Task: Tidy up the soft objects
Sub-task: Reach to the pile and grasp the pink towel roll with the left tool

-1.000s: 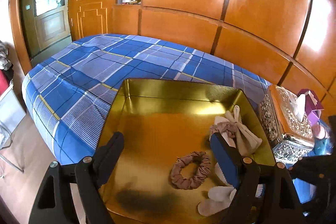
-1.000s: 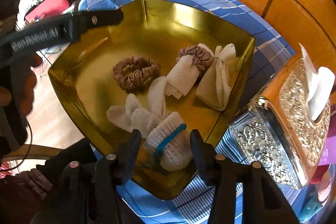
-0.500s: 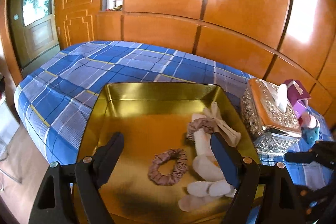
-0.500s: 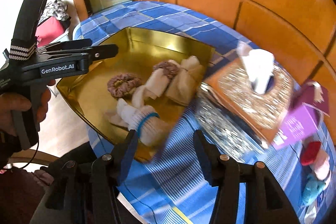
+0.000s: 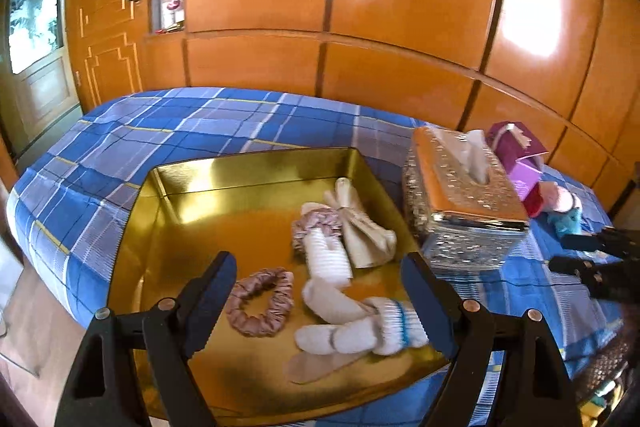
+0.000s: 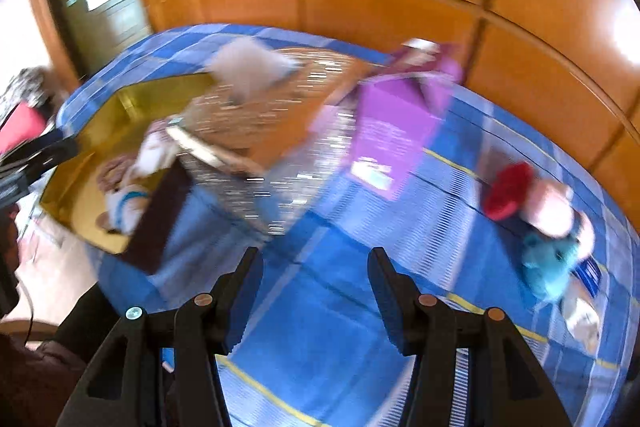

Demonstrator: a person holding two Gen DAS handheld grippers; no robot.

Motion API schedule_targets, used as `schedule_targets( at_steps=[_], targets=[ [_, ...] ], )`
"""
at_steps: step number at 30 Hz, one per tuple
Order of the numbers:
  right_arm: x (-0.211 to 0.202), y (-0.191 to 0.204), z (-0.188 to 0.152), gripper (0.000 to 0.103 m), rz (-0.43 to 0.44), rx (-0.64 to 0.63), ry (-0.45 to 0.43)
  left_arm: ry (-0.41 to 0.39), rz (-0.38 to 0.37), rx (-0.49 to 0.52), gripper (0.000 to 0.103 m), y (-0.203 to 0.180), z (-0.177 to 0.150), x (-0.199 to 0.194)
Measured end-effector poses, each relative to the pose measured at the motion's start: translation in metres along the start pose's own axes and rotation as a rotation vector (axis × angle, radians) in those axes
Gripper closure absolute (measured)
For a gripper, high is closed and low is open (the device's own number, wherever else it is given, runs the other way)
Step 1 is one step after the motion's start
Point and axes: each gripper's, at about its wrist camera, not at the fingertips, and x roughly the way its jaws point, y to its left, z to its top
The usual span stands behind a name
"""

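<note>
A gold tray [image 5: 208, 227] lies on the blue plaid cloth and holds soft things: a pink scrunchie [image 5: 262, 301], a white rolled sock with a blue band [image 5: 394, 325], a white ribbed roll [image 5: 328, 255] with a second scrunchie around it, and a beige cloth bundle [image 5: 362, 223]. My left gripper [image 5: 320, 299] hangs open over the tray's near side, nothing between its fingers. My right gripper [image 6: 316, 283] stands open and empty over bare blue cloth right of the tray [image 6: 120, 123]. Farther right lie a red soft thing [image 6: 506, 191], a pink one [image 6: 554, 209] and a teal one [image 6: 550, 263].
An ornate silver tissue box [image 5: 460, 203] stands right beside the tray, with a purple carton [image 5: 520, 157] behind it. Orange wood panelling closes the back. A door [image 5: 36, 39] and floor lie to the left, past the cloth's edge. The right wrist view is motion-blurred.
My right gripper has left the banded sock in the tray and swung right, past the tissue box, to open cloth. My left gripper has drifted right over the tray, still open.
</note>
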Motion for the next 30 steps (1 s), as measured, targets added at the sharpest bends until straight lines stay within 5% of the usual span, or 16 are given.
schedule_targets(
  at_steps=[9,21,30],
  targets=[
    [-0.001,-0.081,-0.013,0.048,-0.155,0.227,0.004,-0.008,-0.079,0.059,0.018,-0.033,0.007,-0.015],
    [-0.021,-0.238,-0.035,0.048,-0.46,0.705,-0.171,0.04,-0.288,0.318,0.019,-0.139,0.012,-0.018],
    [-0.027,-0.284,-0.069,0.048,-0.333,0.994,-0.236,0.09,-0.404,0.522,0.031,-0.252,0.022,0.009]
  ],
)
